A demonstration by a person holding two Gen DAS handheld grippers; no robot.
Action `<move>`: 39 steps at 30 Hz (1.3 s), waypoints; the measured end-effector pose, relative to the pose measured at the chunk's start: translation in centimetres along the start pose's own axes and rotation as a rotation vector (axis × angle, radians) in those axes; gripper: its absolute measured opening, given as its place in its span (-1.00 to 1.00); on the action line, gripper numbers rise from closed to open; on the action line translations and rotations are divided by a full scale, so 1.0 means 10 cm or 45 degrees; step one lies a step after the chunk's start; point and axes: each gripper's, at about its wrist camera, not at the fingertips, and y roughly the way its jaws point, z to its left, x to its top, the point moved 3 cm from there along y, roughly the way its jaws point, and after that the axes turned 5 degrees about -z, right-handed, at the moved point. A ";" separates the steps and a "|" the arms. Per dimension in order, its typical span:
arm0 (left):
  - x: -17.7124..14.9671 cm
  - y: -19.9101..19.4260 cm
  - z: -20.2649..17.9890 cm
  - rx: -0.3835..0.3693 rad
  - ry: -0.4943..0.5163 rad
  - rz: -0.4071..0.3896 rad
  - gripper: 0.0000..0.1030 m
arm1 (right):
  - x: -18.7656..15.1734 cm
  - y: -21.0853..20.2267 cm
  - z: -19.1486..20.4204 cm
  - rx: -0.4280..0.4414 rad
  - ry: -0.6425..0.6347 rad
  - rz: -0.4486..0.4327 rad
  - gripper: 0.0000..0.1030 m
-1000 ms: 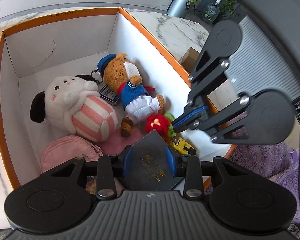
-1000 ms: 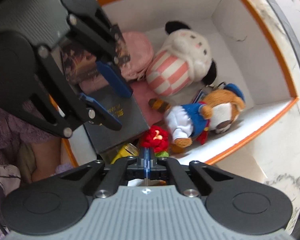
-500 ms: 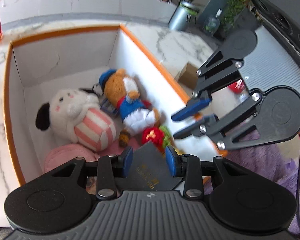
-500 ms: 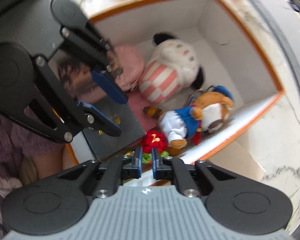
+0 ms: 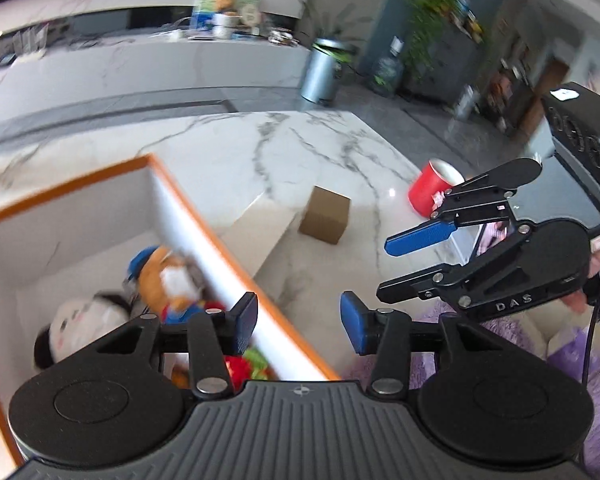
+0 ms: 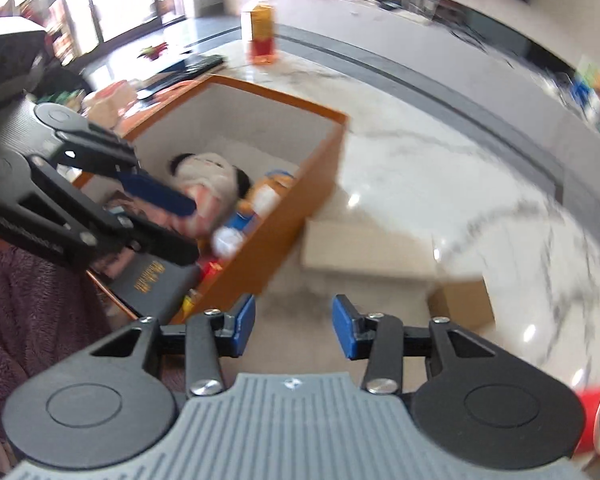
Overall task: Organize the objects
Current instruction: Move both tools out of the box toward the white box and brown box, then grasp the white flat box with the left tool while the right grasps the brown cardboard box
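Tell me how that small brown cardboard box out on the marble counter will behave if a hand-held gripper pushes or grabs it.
The small brown cardboard box sits on a flat face with square sides, so it probably won't roll. The marble counter looks glossy, so a push would likely slide it rather than tip it. Being small and cardboard, it is probably light, and its walls may dent under a hard squeeze.
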 end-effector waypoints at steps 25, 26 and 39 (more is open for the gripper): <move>0.49 2.33 0.10 0.297 0.522 0.703 0.54 | -0.25 1.06 -1.46 -0.355 0.128 -0.210 0.70; 0.50 2.36 0.13 0.291 0.506 0.719 0.55 | -0.25 1.10 -1.47 -0.342 0.132 -0.210 0.70; 0.47 2.53 0.22 0.273 0.403 0.804 0.54 | -0.29 1.20 -1.43 -0.290 0.133 -0.163 0.31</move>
